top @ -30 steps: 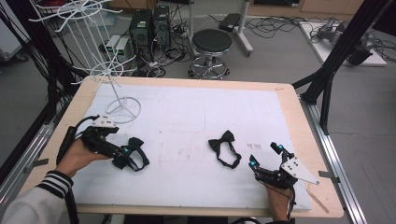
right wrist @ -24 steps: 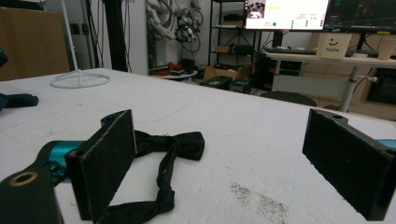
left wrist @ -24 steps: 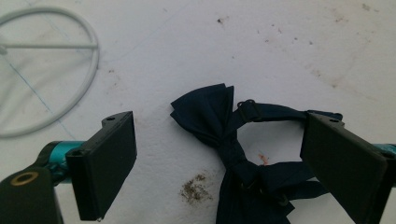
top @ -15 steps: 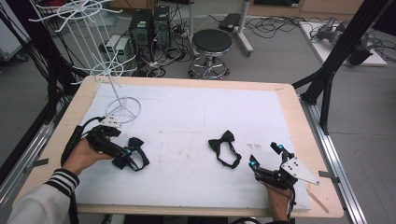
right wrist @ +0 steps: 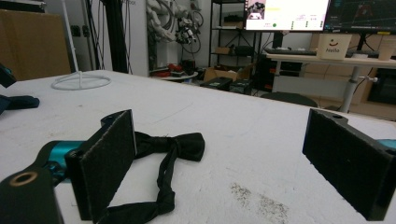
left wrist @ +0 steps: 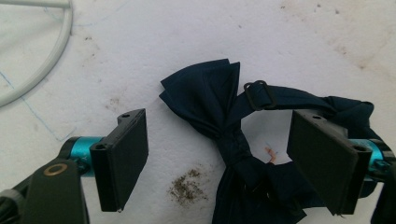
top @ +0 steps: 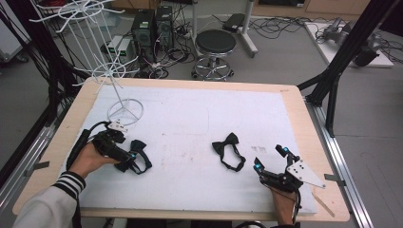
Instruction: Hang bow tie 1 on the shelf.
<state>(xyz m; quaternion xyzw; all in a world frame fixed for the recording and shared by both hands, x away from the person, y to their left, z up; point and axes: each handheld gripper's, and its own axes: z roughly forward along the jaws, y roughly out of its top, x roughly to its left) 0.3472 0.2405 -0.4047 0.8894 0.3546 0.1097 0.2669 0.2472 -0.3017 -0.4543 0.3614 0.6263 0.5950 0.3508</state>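
Left gripper (top: 135, 159) low over the white table cover (top: 190, 123), near the left edge, jaws spread wide apart and closed on nothing. Between those jaws, a navy bow tie (left wrist: 233, 154) lying flat on the cover, knot roughly midway, strap with its small black slider (left wrist: 258, 93) running off toward the right-hand jaw; possibly brushing that jaw, hard to tell from this angle. Just beyond, the round base ring of a white wire display stand (top: 125, 110), apart from the tie.

Right gripper (top: 271, 161) resting near the front right corner of the table, jaws likewise wide open, gripping nothing. Ahead and slightly left of it, a black bow tie (top: 228, 148) on the cover, its strap looped toward the gripper and ending just beside the left-hand jaw in the right gripper view. Both ties well apart from each other, one on each half of the table.
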